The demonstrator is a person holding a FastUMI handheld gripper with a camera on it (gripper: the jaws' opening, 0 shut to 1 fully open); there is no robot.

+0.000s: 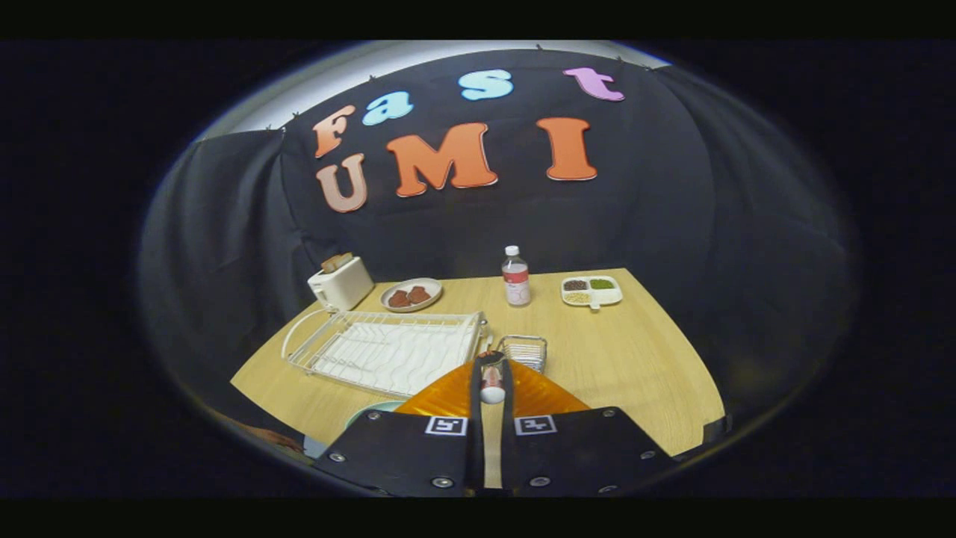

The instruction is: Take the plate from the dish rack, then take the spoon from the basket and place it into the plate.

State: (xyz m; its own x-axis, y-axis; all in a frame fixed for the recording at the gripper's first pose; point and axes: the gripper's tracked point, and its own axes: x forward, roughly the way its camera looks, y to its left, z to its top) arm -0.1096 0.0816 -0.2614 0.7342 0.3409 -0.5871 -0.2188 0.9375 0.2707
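Gripper view: your gripper (pixel 491 377) clamped the spoon (pixel 492 388) above the plate (pixel 373 409). You needed to lower it level, then release gently.

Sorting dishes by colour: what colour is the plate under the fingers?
Orange plate, clearest in the gripper view; gripper shut on a spoon.

The spoon (pixel 492 388) is seen between the fingers of the tool (pixel 491 366); most of its length is hidden by them. The teal plate (pixel 373 411) is largely covered by the tool body, a rim arc alone being exposed. The wire basket (pixel 524 351) is partly screened by the fingertips, and its contents cannot be made out. The near edge of the surface (pixel 635 359) is concealed. The bottle (pixel 515 276) label is too small to be resolved.
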